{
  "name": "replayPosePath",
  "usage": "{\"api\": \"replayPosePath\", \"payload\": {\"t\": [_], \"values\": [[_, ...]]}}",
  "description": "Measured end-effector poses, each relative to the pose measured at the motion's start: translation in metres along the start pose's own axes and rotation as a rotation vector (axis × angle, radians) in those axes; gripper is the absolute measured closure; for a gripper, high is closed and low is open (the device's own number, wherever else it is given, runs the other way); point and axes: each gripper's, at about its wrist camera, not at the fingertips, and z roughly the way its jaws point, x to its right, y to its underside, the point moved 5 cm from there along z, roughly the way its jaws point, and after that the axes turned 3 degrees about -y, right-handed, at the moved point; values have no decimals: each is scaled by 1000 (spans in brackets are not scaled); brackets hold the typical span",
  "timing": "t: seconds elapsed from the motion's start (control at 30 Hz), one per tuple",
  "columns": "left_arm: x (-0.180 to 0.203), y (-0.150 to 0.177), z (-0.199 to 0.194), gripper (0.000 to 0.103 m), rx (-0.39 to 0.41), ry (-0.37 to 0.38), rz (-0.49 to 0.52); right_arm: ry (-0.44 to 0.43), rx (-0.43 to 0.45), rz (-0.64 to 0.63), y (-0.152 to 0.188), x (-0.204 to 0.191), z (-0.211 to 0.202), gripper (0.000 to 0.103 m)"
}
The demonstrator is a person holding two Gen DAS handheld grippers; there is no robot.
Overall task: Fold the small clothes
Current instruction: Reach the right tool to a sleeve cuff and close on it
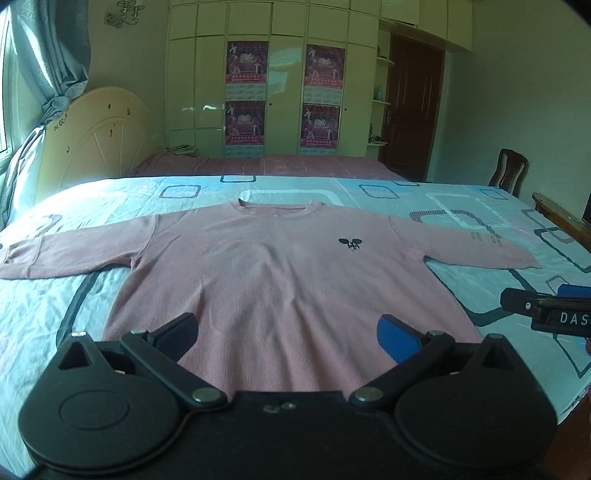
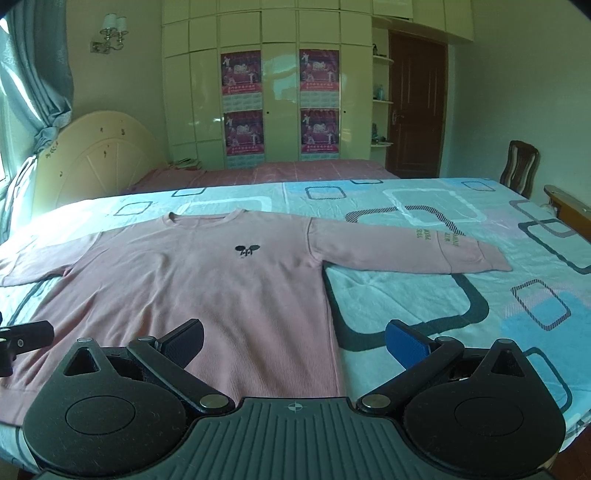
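a pale cream built-in wardrobe with glossy panelled doors fills the far wall, four purple printed posters stuck on its doors. to its right stand small open corner shelves and a dark brown wooden door. a cream arched headboard stands at far left, beside grey-blue gathered curtains where daylight comes in. a twin-shade wall lamp hangs above it. a dark wooden chair stands at far right. the bed's light blue sheet with rounded-square patterns spreads in the foreground, a reddish bedspread beyond it.

black linkage fingers, one blue pad
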Motion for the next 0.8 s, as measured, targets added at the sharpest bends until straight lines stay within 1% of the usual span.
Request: {"api": "replayPosePath", "payload": {"t": [0.13,0.2,0.3,0.37,0.47,0.53,0.6,0.7,0.77,0.8], "values": [[-8,-12,18,1,2,19,49,43,-1,33,-15,1,20,0],[-14,-16,26,1,14,27,52,63,3,44,-21,3,29,0],[-21,-19,40,1,49,15,40,103,3,51,-27,9,45,0],[-21,-22,53,1,15,24,23,122,-4,57,-31,17,52,0],[-7,-27,71,1,-16,55,76,151,5,65,-38,38,61,0],[5,-31,84,1,-40,79,93,159,6,98,-43,62,71,0],[17,-34,98,1,-68,102,81,169,12,164,-49,97,82,0],[36,-39,120,1,-91,115,67,182,31,284,-57,159,101,0],[48,-41,136,1,-130,112,47,188,28,362,-60,204,118,0],[55,-42,145,1,-159,113,18,190,28,402,-61,226,125,0]]}}
